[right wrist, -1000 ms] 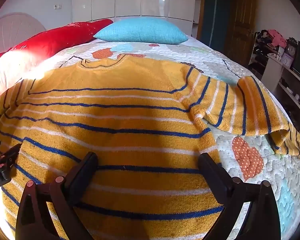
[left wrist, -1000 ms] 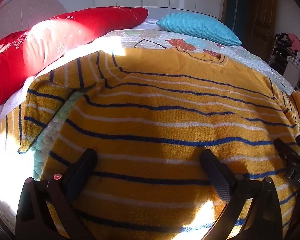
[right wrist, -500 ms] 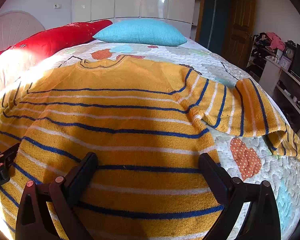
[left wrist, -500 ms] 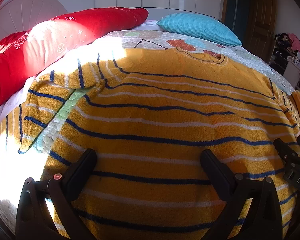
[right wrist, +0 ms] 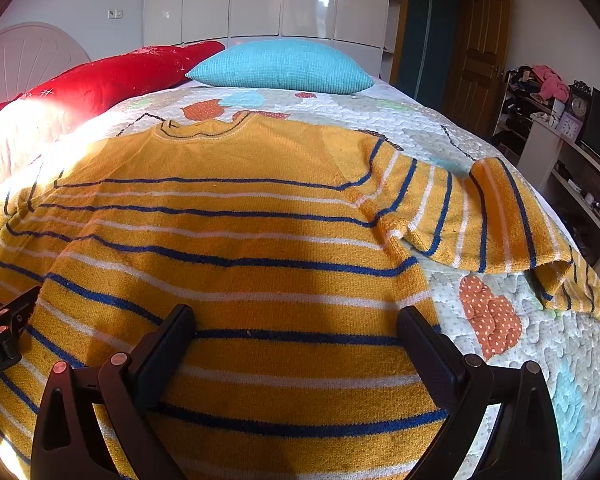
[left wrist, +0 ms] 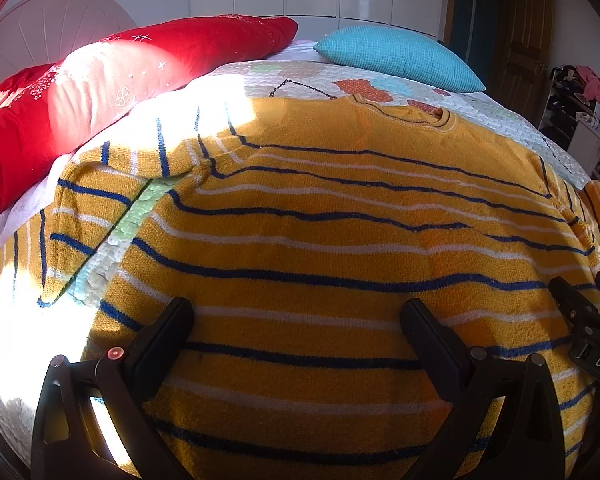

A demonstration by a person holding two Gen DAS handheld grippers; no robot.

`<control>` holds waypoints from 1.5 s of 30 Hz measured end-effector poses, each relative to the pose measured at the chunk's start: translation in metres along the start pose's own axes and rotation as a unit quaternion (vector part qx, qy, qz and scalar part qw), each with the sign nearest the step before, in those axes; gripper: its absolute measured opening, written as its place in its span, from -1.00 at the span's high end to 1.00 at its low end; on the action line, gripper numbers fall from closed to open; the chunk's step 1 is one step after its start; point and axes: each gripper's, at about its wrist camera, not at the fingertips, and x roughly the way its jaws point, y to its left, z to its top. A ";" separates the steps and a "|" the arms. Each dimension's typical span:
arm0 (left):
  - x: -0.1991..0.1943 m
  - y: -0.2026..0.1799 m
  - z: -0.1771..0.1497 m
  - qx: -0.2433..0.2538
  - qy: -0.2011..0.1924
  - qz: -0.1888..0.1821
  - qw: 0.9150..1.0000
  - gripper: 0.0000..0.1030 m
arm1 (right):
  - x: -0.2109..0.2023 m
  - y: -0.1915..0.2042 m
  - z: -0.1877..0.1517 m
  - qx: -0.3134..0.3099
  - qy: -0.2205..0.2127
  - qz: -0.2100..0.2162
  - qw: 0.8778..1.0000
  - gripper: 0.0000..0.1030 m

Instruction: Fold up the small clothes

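Note:
A yellow sweater with blue and white stripes [left wrist: 320, 216] lies flat on the bed, neck toward the pillows; it also fills the right wrist view [right wrist: 228, 216]. Its left sleeve [left wrist: 84, 208] bends down at the bed's left side. Its right sleeve [right wrist: 496, 220] lies out over the quilt to the right. My left gripper [left wrist: 296, 312] is open above the sweater's lower left part. My right gripper [right wrist: 296, 316] is open above its lower right part, near the side seam. Each gripper shows at the edge of the other's view. Neither holds anything.
The sweater rests on a patterned quilt [right wrist: 520, 320]. A long red cushion [left wrist: 112, 88] lies along the left side and a turquoise pillow [right wrist: 284, 66] at the far end. Shelves with clutter [right wrist: 560, 120] stand right of the bed.
Both cameras have risen and drawn back slightly, so more of the sweater and quilt shows. The sweater has not moved. Both grippers stay open.

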 end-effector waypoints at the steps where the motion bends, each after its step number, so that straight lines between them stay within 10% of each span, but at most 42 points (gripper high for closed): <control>1: 0.000 0.000 0.000 0.000 0.000 0.000 1.000 -1.00 | 0.000 0.000 0.000 0.000 0.000 0.000 1.000 -0.99; 45: -0.003 0.000 -0.004 0.003 -0.008 0.013 1.000 -1.00 | 0.000 0.000 -0.002 -0.004 0.001 -0.010 1.000 -0.99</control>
